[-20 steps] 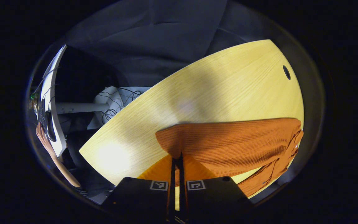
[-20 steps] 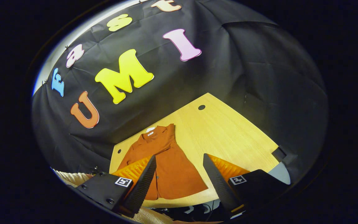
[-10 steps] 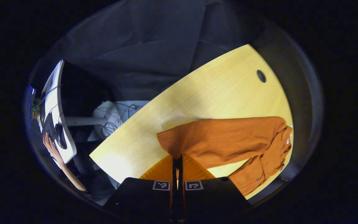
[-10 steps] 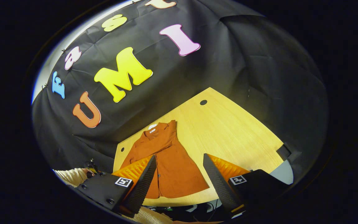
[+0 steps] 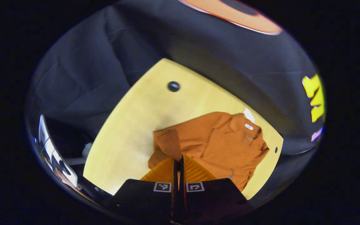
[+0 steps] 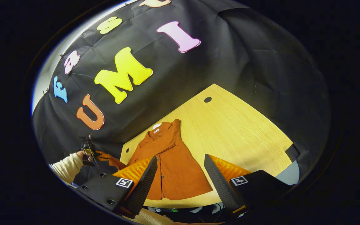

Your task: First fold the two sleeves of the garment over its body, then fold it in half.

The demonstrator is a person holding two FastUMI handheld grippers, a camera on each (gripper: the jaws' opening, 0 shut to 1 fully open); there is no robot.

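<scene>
Pinching the cuff of one sleeve (image 5: 168,144) with my left gripper (image 5: 178,162), I have both of its fingers pressed together on the ribbed cloth, and the sleeve hangs lifted over the garment's body. One garment (image 6: 170,162), an orange button-front shirt, lies flat on the one wooden table (image 6: 239,131), collar toward the booth's black wall and hem toward the near edge. In the left gripper view the same garment (image 5: 220,143) sits near the table's far corner, collar end with its white tag to the right. My right gripper (image 6: 180,175) hangs above the table's near edge with its two fingers spread wide apart and nothing between them. In the right gripper view I can see my left hand (image 6: 81,155), in a cream sleeve, off the table's left side, with orange cloth trailing from it. I count two round holes in the tabletop, one (image 6: 207,99) at the far corner, one (image 6: 127,150) just beside the garment's shoulder.
</scene>
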